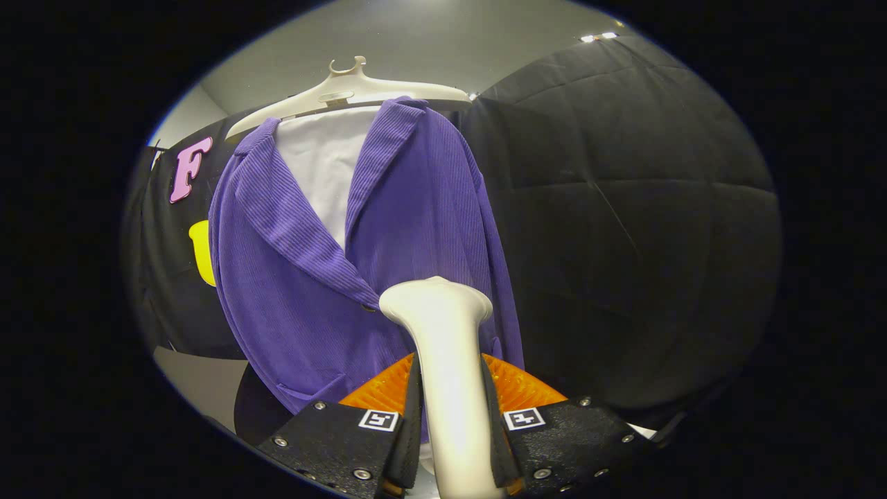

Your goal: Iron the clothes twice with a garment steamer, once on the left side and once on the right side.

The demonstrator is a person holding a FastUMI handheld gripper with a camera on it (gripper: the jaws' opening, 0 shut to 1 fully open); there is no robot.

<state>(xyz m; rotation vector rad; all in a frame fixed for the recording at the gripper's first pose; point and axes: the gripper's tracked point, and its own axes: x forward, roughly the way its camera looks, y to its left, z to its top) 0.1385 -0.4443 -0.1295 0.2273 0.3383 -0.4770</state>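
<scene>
While tongs clamp the white steamer, its head meets the purple jacket, on a hanger

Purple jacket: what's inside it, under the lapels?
A white garment shows between the purple jacket's open lapels, both on a white hanger. Lower down the jacket covers it. The jaws grip the steamer.

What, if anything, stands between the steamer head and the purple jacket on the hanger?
Nothing visible does. The claw is shut on the white garment steamer, whose head points at the lower front of the purple corduroy jacket just beyond it. The jacket hangs open on a white hanger over a white shirt.
</scene>
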